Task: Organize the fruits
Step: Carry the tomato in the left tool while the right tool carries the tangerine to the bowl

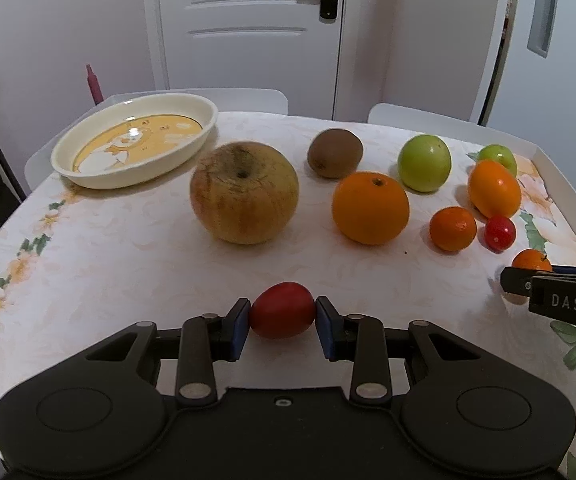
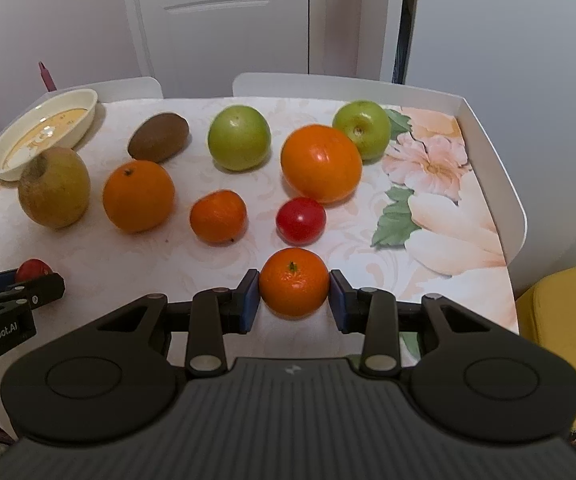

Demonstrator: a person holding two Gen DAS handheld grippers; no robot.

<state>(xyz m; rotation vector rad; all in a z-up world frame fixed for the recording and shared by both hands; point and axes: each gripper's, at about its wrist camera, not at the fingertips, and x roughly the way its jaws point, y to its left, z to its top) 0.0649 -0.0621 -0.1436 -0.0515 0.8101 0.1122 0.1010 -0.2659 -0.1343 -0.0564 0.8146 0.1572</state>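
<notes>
Tablecloth (image 1: 128, 248) w/ fruit; bowl (image 1: 88, 176) holds nothing.

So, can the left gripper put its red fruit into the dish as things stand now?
Probably yes. The left gripper grips the red fruit; the dish lies empty, and bare tablecloth leads there, left of the big apple.

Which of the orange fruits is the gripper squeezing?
The little mandarin with the green stem, nearest the camera, sits pinched in the right gripper. The other orange fruits lie free on the table farther back.
</notes>
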